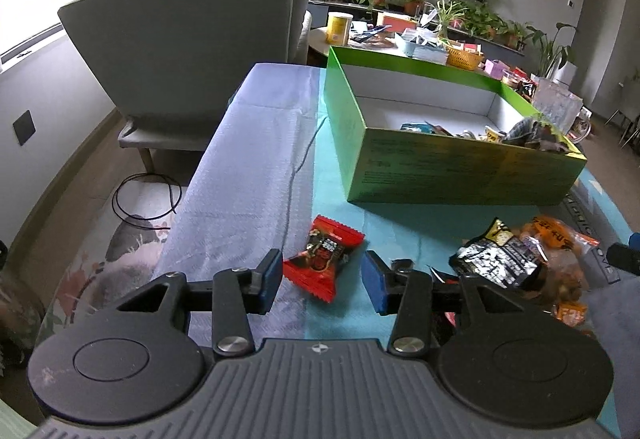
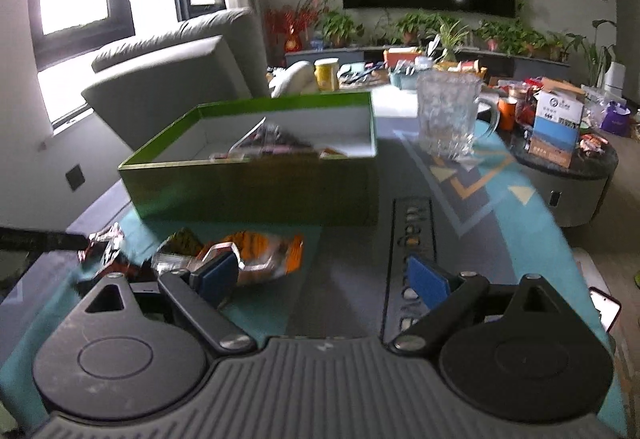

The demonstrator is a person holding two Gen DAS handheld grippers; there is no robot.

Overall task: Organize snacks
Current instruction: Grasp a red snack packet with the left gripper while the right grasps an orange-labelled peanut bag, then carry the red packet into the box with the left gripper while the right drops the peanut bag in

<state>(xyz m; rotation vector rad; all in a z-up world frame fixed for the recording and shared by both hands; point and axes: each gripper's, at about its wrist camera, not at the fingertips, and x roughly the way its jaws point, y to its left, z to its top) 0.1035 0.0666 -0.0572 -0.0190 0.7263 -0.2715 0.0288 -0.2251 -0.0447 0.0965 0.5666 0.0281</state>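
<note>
Task partway done, going by the layout. Left gripper (image 1: 322,281) is open, jaws spread either side of the red snack packet (image 1: 323,255) but not closed on it; the packet lies flat on the table (image 1: 256,167) near the front edge. Just right of it, a black-and-white packet (image 1: 496,259) and an orange packet (image 1: 556,239) sit in a loose pile, still unsorted. Green box (image 1: 460,167) stands further back toward the far edge, several wrappers already inside at its right end, left end bare. Right gripper (image 2: 324,277) is wide open, holding nothing, above the table with the orange packet (image 2: 260,253) beside its left finger. Left to do: at least three packets into the box. Glass mug (image 2: 450,115) sits behind the box, untouched.
</note>
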